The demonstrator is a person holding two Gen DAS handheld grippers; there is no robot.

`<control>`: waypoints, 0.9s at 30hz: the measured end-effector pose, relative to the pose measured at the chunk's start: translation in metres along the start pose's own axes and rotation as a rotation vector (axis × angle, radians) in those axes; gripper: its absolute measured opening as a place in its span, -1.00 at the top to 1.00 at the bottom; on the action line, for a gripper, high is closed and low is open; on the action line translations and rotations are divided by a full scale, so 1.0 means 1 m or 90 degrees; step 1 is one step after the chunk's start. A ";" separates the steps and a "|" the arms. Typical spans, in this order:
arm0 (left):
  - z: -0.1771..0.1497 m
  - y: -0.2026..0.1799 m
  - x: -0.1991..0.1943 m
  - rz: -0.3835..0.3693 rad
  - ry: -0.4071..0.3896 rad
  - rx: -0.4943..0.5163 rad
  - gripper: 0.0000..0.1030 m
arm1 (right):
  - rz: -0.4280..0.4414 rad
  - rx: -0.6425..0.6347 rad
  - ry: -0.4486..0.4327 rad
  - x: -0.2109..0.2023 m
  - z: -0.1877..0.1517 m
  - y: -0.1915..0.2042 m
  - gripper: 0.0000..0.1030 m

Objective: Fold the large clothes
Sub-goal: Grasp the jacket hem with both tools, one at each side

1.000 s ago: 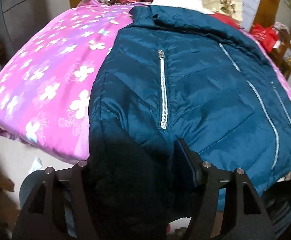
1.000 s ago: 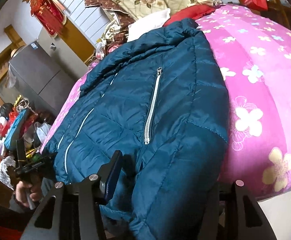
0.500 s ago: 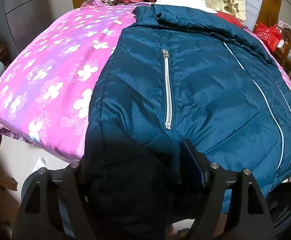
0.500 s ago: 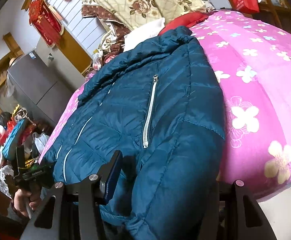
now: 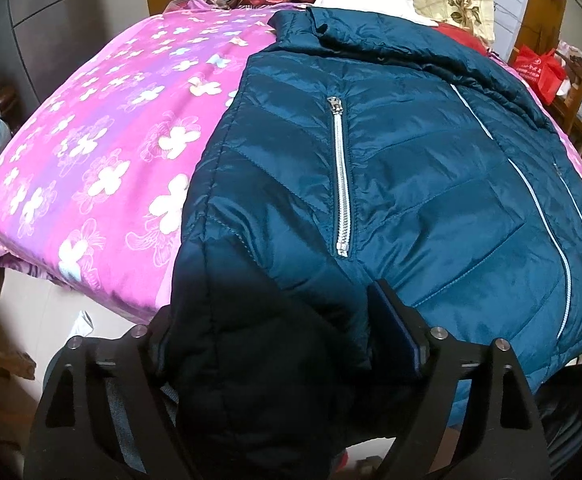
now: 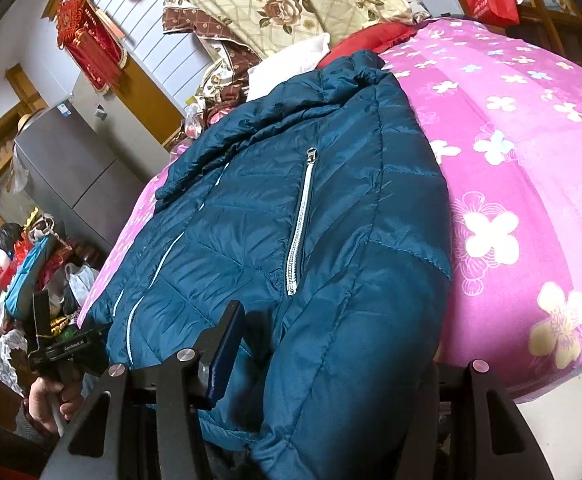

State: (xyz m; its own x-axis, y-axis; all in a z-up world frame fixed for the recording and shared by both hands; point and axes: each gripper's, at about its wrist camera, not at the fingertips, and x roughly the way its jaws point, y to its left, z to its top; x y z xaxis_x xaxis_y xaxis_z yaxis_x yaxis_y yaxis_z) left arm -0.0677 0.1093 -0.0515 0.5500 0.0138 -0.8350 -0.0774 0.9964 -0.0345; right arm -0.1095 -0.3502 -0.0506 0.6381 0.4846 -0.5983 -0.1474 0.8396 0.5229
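My left gripper has just been spreading its jaws wide — the teal jacket, flat on the pink floral quilt, hangs loose between them. My right gripper straddles the other hem corner half-open — whether it pinches, I cannot tell.

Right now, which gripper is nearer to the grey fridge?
Left. The left gripper, jaws just opening around the jacket hem, is at the bed edge on the fridge side; the right gripper holds the hem's other corner, farther away.
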 end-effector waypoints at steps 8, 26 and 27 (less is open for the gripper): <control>0.000 0.005 0.003 0.002 0.005 -0.012 -0.82 | 0.001 -0.007 -0.001 0.001 -0.001 0.002 -0.13; -0.001 0.006 0.003 -0.005 0.002 -0.009 -0.82 | -0.022 -0.034 0.004 0.003 -0.001 0.012 -0.18; -0.002 0.006 0.002 -0.008 0.000 -0.006 -0.78 | -0.038 -0.041 0.009 0.004 -0.001 0.014 -0.12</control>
State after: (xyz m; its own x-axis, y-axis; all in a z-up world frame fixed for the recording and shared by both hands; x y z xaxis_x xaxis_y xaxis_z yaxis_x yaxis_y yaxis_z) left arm -0.0686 0.1151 -0.0545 0.5513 0.0019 -0.8343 -0.0784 0.9957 -0.0495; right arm -0.1095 -0.3366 -0.0463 0.6370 0.4360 -0.6357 -0.1574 0.8808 0.4465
